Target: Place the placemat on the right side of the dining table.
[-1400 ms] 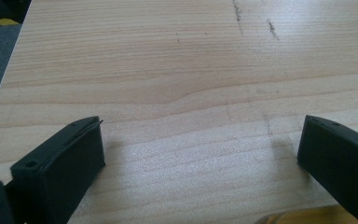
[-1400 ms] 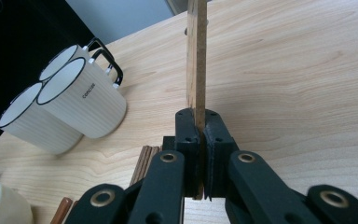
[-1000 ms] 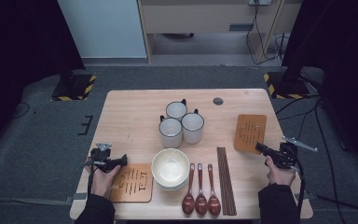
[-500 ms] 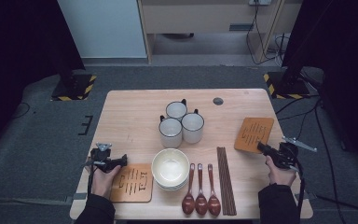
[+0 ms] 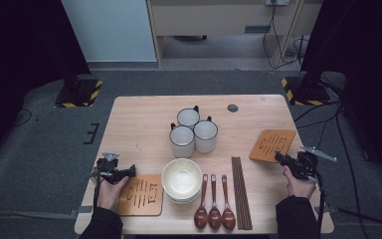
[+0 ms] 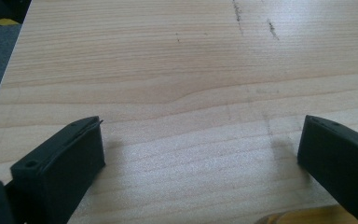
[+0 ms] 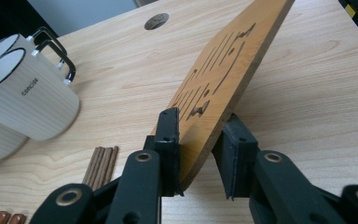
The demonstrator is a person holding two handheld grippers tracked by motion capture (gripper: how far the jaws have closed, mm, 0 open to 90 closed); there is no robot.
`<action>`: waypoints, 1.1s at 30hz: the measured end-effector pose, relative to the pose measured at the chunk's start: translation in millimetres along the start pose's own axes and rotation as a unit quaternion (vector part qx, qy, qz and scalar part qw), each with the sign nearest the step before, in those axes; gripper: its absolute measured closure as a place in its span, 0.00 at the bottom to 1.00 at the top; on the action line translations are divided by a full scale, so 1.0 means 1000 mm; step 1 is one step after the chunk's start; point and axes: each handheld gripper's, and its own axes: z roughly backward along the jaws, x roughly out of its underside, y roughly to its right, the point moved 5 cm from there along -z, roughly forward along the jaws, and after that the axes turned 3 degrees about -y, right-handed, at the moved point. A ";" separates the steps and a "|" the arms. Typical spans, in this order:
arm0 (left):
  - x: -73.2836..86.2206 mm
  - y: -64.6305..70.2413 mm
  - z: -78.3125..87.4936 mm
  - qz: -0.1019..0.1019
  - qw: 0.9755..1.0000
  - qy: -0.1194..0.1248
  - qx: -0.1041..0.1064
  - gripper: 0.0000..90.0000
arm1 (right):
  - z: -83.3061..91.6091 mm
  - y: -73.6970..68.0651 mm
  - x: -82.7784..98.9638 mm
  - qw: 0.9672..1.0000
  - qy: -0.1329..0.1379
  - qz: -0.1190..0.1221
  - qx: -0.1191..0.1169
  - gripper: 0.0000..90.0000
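Counter (image 5: pixel 139 124) inventory, placed relative to the stacked bowls (image 5: pixel 181 179):
- three mugs (image 5: pixel 194 132) behind;
- three spoons (image 5: pixel 214 211) and a bundle of chopsticks (image 5: pixel 241 191) right;
- two wooden coasters: one (image 5: pixel 142 195) left, one (image 7: pixel 223 70) far right, tilted between the right gripper (image 7: pixel 198 149) jaws, which had just been opening, one pad apart.
- Left gripper (image 6: pixel 200 144) jaws stood wide, empty.

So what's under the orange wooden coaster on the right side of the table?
The orange wooden coaster stands tilted between the right gripper, whose jaws have just been opening. Bare light wooden table shows below its raised edge; the spot under its lower corner is hidden by the jaws.
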 end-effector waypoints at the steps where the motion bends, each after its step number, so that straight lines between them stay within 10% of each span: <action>1: 0.000 0.000 0.000 -0.001 1.000 -0.001 0.000 0.00 | 0.000 0.000 0.000 1.000 -0.001 0.001 0.001 0.78; 33: 0.000 0.000 0.000 -0.001 1.000 -0.001 0.000 0.00 | -0.011 0.012 0.007 0.998 -0.027 0.025 0.042 0.60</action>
